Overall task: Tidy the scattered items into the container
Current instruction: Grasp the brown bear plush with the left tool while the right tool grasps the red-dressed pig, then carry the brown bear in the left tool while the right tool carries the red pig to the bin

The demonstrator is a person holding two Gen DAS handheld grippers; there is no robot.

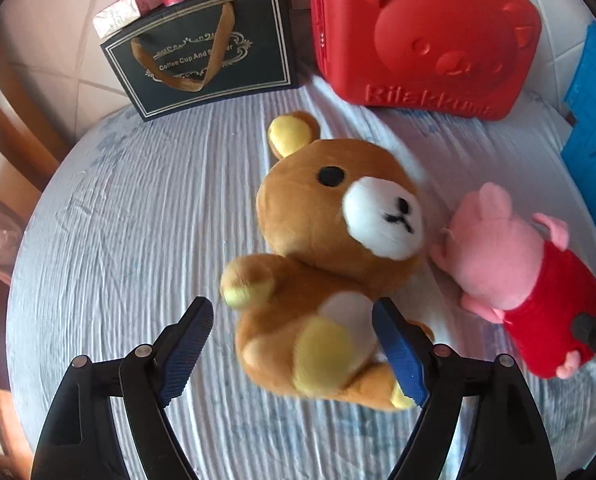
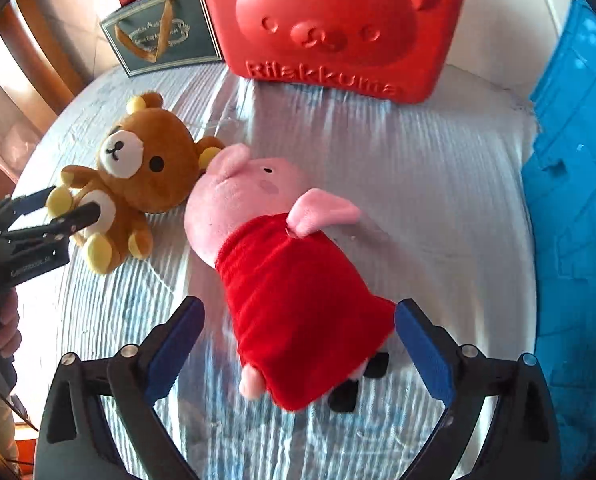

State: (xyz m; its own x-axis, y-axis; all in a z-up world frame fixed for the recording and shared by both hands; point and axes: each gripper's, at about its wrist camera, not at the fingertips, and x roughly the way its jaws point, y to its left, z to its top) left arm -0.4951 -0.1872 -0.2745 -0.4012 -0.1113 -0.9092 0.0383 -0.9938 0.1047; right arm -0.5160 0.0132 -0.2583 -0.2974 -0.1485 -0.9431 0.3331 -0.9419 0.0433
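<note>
The soft brown bear toy [image 1: 318, 240] is showing yellow ears and paws and a white snout. The soft pink pig toy [image 2: 258, 216] is wearing red. The big plastic bear-face case [image 1: 426, 36] is glowing red. The striped bed cover [image 1: 138, 220] is looking pale blue-white.

Home bedroom, quilted bedspread [image 1: 138, 220], plush toys, gift bag [image 1: 202, 52]

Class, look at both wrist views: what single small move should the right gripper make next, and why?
Probably lower the right gripper and close on the pig plush: its open jaws already straddle the red dress without pressing it, and the blue container sits just beside.
</note>
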